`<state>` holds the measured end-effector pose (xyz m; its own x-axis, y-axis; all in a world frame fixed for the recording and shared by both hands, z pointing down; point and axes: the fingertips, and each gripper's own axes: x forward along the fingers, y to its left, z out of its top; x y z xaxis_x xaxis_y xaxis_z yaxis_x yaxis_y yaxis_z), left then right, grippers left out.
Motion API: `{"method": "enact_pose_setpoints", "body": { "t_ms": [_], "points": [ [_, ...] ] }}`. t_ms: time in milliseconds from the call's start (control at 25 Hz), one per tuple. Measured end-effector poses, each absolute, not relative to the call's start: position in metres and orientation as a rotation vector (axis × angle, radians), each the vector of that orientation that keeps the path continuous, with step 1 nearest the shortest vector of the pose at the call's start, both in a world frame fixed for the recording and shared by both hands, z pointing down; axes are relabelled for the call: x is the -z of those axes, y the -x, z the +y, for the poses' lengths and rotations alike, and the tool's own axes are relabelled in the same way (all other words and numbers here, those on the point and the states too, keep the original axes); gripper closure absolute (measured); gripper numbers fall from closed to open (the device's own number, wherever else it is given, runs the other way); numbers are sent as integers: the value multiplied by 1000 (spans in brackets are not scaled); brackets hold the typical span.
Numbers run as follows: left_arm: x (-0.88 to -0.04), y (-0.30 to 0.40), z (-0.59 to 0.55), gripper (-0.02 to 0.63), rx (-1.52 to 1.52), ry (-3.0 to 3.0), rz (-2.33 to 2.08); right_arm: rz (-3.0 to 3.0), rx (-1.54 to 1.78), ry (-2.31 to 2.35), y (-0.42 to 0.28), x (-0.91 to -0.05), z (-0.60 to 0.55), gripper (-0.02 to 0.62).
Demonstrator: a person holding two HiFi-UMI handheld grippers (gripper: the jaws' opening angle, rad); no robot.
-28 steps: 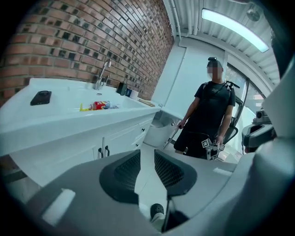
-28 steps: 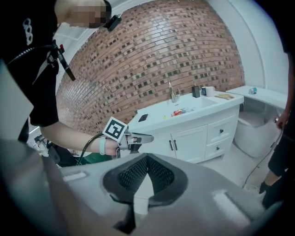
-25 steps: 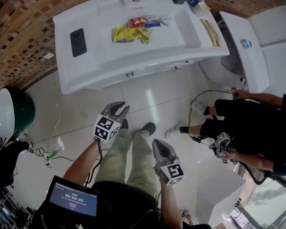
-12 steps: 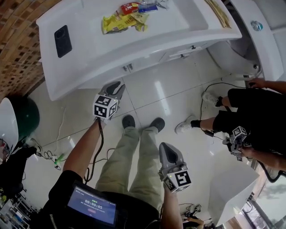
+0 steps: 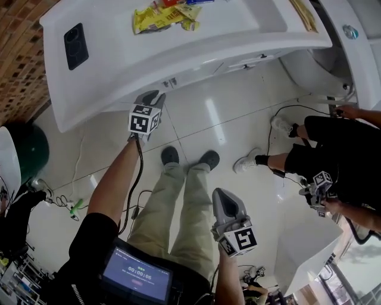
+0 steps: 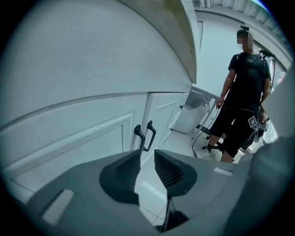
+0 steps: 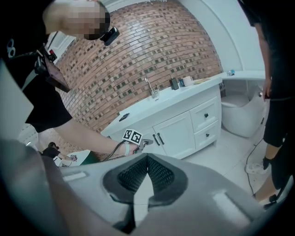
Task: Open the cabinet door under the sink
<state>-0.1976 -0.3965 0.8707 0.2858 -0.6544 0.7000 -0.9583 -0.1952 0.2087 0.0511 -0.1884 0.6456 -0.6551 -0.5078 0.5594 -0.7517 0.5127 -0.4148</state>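
**Off-task items in view**

Black phone (image 5: 75,46) lies flat, well left of the yellow snack packets (image 5: 158,16). Brick wall (image 5: 18,71) at left, dark green round object (image 5: 33,152) below it. Person in black (image 5: 333,164) stands at right. Black cable (image 5: 284,110) trails over the tiled floor (image 5: 226,125).

The left hand-held gripper (image 5: 150,97) has its jaws apart with nothing between them, and the two dark door handles (image 6: 144,136) stand just ahead of the gap with clear air in between. The counter (image 5: 119,71) overhangs close above it and limits room upward, while the cabinet door (image 6: 78,138) closes off the front. To the right the floor (image 5: 220,119) lies open as far as a cable (image 5: 292,106) and a standing person (image 5: 333,158).
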Motion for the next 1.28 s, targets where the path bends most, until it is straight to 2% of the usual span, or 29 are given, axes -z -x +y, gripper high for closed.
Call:
{"method": "enact_pose_setpoints", "body": {
  "t_ms": [920, 1280],
  "points": [
    [-900, 188, -435, 491, -704, -1957, -1399, -2341, -974, -1019, -48, -667, -203, 604],
    [-904, 188, -435, 509, -785, -1992, -1409, -2335, -1023, -1035, -59, -673, -199, 604]
  ]
}}
